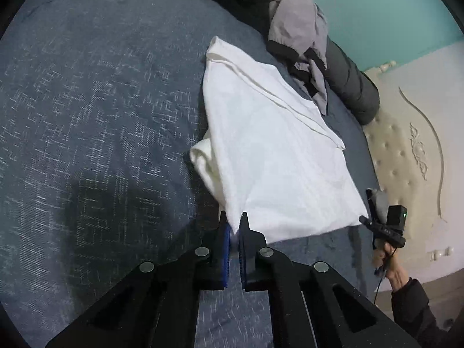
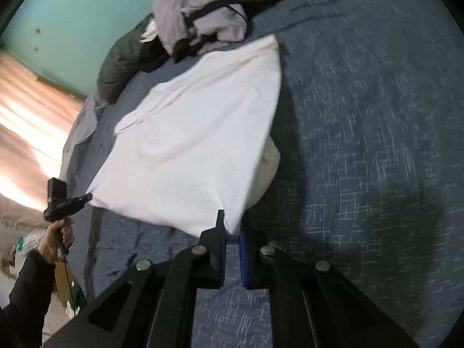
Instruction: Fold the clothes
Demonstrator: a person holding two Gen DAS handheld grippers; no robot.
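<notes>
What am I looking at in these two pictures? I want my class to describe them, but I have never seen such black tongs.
There is no robot here. A person holds a hand-held black two-finger gripper in each hand, and each carries a wide-angle camera looking along its fingers. One picture comes from the left gripper, the other from the right gripper; each also shows the other tool in the person's hand at the side. Both grippers pinch corners of a white cloth garment, lifting its near edge off the blue-grey woven bedspread. Beyond it lies a crumpled grey garment with black trim beside a dark padded roll. A cream tufted headboard stands at the bed's end.
</notes>
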